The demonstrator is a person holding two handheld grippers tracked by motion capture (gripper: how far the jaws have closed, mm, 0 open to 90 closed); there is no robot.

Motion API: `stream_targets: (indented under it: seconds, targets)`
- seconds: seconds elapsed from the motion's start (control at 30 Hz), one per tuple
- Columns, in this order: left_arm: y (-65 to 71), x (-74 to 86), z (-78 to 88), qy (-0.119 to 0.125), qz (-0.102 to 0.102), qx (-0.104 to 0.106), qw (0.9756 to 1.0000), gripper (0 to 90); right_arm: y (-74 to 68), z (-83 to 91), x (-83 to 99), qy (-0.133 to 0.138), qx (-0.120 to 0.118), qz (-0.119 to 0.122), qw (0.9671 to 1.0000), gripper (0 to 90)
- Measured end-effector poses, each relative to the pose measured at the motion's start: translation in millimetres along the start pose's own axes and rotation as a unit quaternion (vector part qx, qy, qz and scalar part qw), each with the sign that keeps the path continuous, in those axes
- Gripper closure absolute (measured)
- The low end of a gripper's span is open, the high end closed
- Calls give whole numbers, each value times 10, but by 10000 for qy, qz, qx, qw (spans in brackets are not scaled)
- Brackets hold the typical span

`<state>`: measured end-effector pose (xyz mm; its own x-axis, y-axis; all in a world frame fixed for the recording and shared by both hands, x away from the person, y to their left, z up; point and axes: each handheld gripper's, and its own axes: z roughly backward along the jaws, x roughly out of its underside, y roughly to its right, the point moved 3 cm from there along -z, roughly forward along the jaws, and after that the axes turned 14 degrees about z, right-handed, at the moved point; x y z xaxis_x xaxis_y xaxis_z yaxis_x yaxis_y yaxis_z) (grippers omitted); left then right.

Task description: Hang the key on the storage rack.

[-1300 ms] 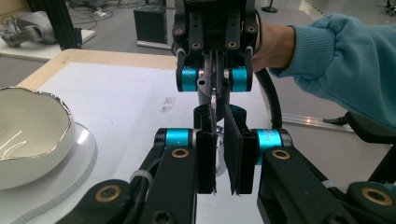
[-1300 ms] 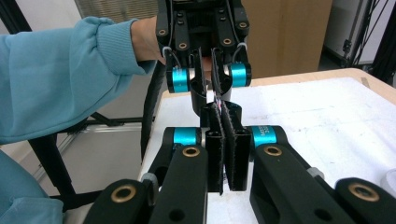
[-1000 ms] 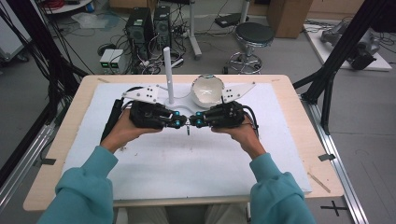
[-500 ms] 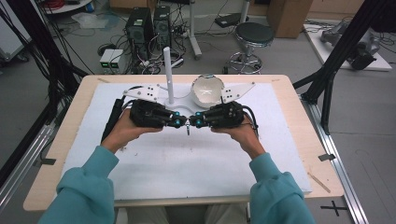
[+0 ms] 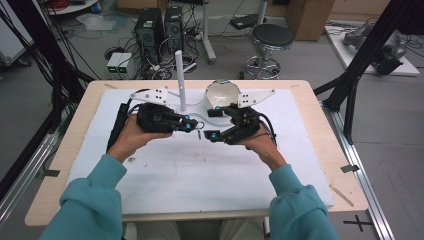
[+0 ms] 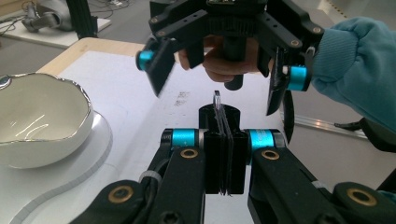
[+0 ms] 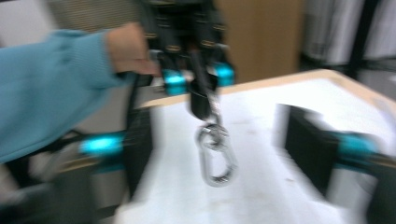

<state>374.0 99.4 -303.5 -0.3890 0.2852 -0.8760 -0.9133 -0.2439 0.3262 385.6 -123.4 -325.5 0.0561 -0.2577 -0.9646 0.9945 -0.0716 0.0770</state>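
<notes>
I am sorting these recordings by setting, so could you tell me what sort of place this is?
Most likely a robotics lab or workshop: computer towers and loose cables lie on the floor behind the table, black frame struts flank it, and a stool stands nearby.

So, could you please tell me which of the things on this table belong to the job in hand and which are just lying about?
In the job:
- small silver metal snap hook, hanging from the shut left gripper
- right gripper, jaws just opened, nothing between them

Lying about:
- white ceramic bowl with a silver rim
- upright white post
- white table mat
</notes>
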Motion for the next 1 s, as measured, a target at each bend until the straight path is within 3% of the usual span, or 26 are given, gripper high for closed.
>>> stream_targets:
  seconds: [0.03,0.07,0.1,0.13,0.33,0.37,0.43,0.47,0.5,0.73,0.87,1.0]
  targets:
    - [-9,-9,11,-8,-13,-30,10000,885,0,0,0,0,0,0,10000,127]
    - [-14,-21,22,-8,-6,-74,10000,885,13,35,17,-177,255,106,9995,74]
    - [-23,-35,35,-29,-10,-72,10000,885,13,35,17,-177,255,106,9995,74]
    - [-33,-54,50,-47,-39,-139,9999,885,33,84,37,-216,490,83,9985,5]
    - [-137,-208,166,-182,-65,-390,9991,885,40,301,107,-205,883,78,9958,5]
    - [-161,-238,189,-204,-34,-425,9989,885,38,400,146,-171,1166,114,9930,5]
    - [-218,-300,230,-261,-37,-517,9983,885,39,441,164,-151,1254,122,9919,5]
    - [-250,-331,249,-313,-20,-554,9980,884,18,551,225,-49,1482,114,9889,5]
    - [-278,-361,262,-356,-10,-598,9976,884,18,551,225,-49,1482,114,9889,5]
    - [-469,-518,310,-746,13,-929,9929,884,-92,841,537,-49,2011,76,9795,5]
    - [-573,-581,333,-870,86,-1049,9906,884,-150,919,642,-78,2181,117,9758,5]
    - [-681,-633,339,-1016,143,-1195,9875,884,-204,1001,780,-93,2511,160,9678,5]
